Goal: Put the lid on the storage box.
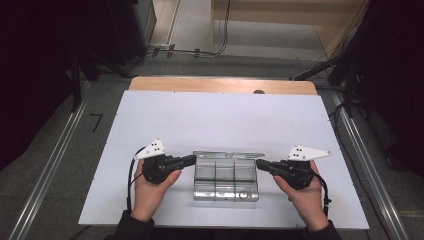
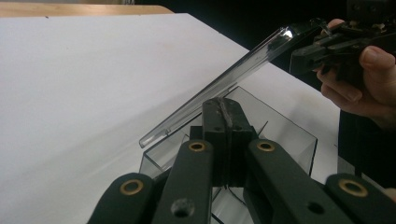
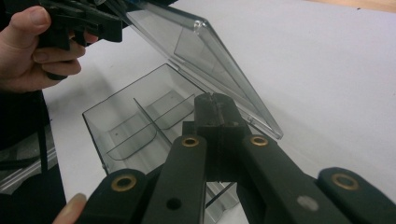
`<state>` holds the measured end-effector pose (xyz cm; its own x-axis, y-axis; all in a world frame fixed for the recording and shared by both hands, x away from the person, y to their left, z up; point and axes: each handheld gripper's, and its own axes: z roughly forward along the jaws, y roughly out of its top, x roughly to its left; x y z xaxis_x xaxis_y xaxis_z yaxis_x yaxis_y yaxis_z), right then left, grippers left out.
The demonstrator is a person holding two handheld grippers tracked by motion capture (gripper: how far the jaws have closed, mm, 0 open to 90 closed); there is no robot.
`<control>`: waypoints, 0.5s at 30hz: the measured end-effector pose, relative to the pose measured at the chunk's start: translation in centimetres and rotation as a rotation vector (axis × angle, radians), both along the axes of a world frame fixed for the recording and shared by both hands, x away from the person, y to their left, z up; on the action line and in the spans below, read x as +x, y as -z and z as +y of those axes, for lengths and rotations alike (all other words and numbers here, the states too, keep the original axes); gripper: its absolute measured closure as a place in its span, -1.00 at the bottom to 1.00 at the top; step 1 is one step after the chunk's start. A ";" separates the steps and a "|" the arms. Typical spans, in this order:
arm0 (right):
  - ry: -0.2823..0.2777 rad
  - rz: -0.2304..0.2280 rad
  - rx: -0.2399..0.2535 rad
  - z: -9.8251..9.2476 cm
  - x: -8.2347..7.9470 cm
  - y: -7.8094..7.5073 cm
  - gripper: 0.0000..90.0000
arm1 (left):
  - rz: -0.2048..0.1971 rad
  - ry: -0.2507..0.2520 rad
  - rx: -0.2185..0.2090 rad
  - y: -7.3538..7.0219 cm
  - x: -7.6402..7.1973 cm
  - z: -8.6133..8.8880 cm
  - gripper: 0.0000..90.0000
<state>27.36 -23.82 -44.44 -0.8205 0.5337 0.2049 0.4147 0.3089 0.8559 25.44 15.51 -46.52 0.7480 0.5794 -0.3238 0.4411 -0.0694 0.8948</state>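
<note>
A clear plastic box [image 1: 226,180] with inner dividers stood on the white table [image 1: 220,120], near the edge on the person's side. Its lid [image 1: 228,155] was raised and tilted over the far side of the box. The left gripper [image 1: 192,159] was at the left end of the box, its jaws pressed together with nothing seen between them, the tips just beside the lid's corner. The right gripper [image 1: 260,163] was at the right end of the box, jaws also together, close to the other end of the lid. If the tips really touched the lid I could not tell.
</note>
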 end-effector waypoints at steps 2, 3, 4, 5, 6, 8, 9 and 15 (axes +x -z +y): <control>-0.007 0.005 0.005 -0.1 0.0 0.1 0.95 | -0.001 0.003 0.004 0.0 -0.1 0.0 1.00; -0.008 0.007 0.009 -0.1 0.0 0.2 0.95 | -0.001 0.006 0.004 0.1 -0.2 -0.1 1.00; -0.008 0.011 0.008 -0.2 -0.1 0.2 0.95 | -0.001 0.009 0.005 0.0 -0.3 0.0 1.00; -0.009 0.010 0.008 -0.2 -0.1 0.3 0.95 | -0.001 0.009 0.002 0.1 -0.4 0.0 1.00; -0.009 0.011 0.007 -0.2 -0.2 0.4 0.95 | -0.002 0.010 0.008 0.1 -0.4 0.0 1.00; -0.013 0.013 0.004 -0.2 -0.3 0.5 0.95 | -0.002 0.009 0.005 0.2 -0.5 0.1 1.00; -0.014 0.011 0.003 -0.2 -0.3 0.5 0.95 | -0.001 0.012 0.008 0.2 -0.6 0.2 1.00; -0.014 0.021 -0.001 -0.3 -0.5 1.0 0.95 | 0.013 0.033 0.037 0.6 -0.9 0.2 1.00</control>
